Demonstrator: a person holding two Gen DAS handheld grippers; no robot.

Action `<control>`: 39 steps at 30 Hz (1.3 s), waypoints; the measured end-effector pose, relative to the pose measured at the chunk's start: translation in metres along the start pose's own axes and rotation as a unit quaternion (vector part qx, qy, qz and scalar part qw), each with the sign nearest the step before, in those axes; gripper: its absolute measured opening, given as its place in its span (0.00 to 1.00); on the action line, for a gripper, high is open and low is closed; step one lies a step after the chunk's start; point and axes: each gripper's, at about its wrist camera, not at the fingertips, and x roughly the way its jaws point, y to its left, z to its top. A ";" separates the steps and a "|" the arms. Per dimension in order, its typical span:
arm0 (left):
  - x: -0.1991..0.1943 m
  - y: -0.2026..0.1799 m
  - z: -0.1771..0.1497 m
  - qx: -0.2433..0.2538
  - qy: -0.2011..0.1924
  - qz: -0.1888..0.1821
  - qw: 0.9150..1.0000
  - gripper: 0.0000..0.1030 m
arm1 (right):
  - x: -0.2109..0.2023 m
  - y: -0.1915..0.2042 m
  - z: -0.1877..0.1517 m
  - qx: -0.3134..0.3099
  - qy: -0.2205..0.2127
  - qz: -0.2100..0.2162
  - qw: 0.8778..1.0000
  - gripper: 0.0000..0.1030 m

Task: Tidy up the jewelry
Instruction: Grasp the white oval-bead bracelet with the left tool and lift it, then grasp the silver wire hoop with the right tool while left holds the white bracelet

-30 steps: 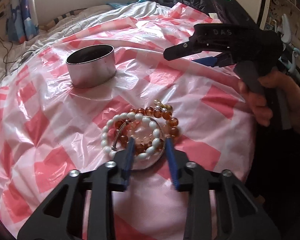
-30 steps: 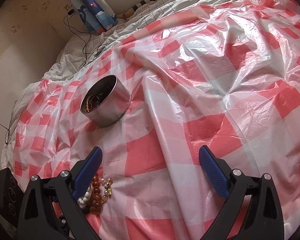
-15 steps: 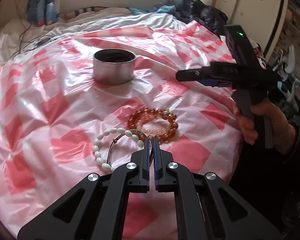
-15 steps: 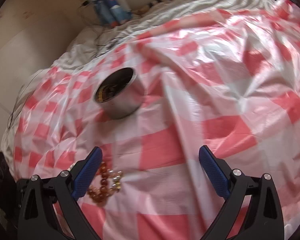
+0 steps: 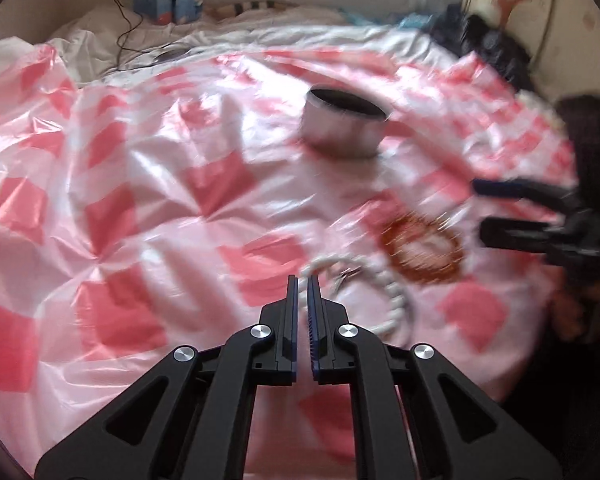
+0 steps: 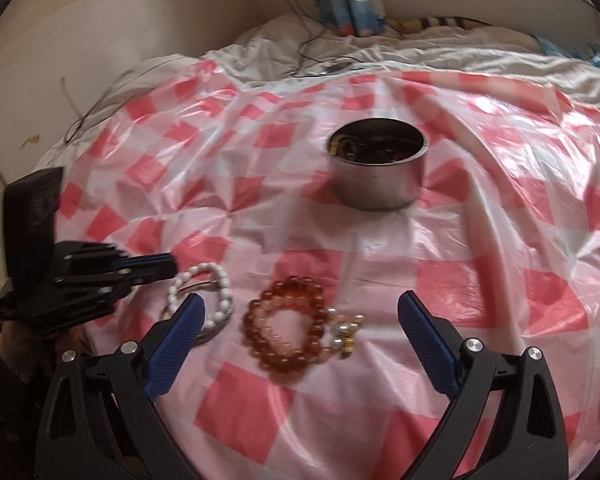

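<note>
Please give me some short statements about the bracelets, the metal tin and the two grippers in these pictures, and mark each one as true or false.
1. The right gripper is wide open. True.
2. The amber bead bracelet lies inside the metal tin. False: it lies on the red and white checked plastic sheet, nearer the camera than the tin.
3. The metal tin already holds some jewelry. True: dark pieces show inside it in the right wrist view.
4. The left gripper is wide open. False: its fingers are nearly together, with only a thin gap.
5. The white bead bracelet is to the left of the amber one in the right wrist view. True.
</note>
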 end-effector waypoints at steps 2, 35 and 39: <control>0.006 0.000 -0.001 0.006 0.012 0.003 1.000 0.08 | 0.001 0.010 -0.002 -0.020 0.004 0.005 1.000 0.90; -0.020 0.064 0.005 -0.199 -0.070 -0.102 0.972 0.06 | 0.025 0.101 -0.019 -0.190 0.029 0.060 0.979 0.90; -0.016 0.073 0.003 -0.210 -0.059 -0.088 0.972 0.06 | 0.047 0.115 -0.015 -0.222 0.057 0.061 0.971 0.90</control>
